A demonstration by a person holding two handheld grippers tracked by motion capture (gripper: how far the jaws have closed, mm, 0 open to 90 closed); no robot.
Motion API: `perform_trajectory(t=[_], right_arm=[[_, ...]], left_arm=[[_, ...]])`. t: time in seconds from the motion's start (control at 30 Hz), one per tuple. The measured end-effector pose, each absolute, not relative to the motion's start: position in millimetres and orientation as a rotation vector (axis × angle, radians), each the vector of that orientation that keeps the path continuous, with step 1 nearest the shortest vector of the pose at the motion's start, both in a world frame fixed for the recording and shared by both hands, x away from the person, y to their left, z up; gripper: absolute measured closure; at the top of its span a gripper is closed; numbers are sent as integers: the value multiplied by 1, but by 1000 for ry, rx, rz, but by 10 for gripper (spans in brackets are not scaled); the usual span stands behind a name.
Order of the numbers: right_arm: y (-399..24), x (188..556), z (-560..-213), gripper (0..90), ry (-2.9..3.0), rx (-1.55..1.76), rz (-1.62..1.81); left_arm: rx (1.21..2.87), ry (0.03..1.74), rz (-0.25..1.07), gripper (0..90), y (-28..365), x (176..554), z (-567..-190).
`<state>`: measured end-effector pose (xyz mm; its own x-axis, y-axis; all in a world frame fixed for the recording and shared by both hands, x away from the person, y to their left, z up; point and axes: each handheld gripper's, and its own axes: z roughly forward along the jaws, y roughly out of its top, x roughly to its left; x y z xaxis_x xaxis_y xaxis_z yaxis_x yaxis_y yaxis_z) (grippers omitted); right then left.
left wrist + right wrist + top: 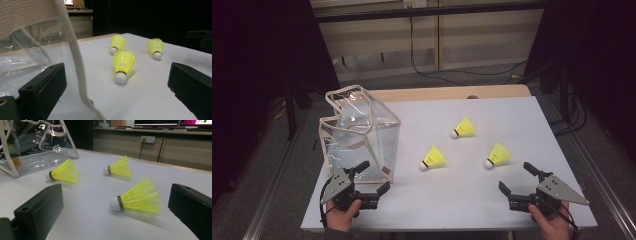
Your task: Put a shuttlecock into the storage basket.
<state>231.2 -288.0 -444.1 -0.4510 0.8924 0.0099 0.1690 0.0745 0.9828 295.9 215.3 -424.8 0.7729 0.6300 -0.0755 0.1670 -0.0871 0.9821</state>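
Your left gripper [368,179] and right gripper [517,177] both sit with jaws apart and empty at the table's [512,115] near edge. The clear bag [359,135] crowds your left gripper; three shuttlecocks [432,159] lie on open tabletop beyond.

White table top [512,120] with a pale wood strip [447,93] along its far edge; it rests on a metal frame whose rails [607,190] run down both sides. Floor [462,77] grey, carpet-like. Black cables [447,75] trail across it behind the table, more loop at the right [572,120]. Back wall lined with light wood cabinets [472,40]; a white socket plate [148,139] sits on one panel with a cable hanging down. Monitors [155,122] stand on the cabinet top, possibly two, edges cropped. Both sides of the room lie in deep shadow [257,75]. Light falls from above onto the table.
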Motion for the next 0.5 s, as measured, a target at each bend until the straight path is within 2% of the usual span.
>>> perform_trajectory(t=[0.5], right_arm=[[-287, 231, -444, 0, 1717, 1052, 1429]], left_arm=[[1652, 612, 385, 20, 199, 293, -420]])
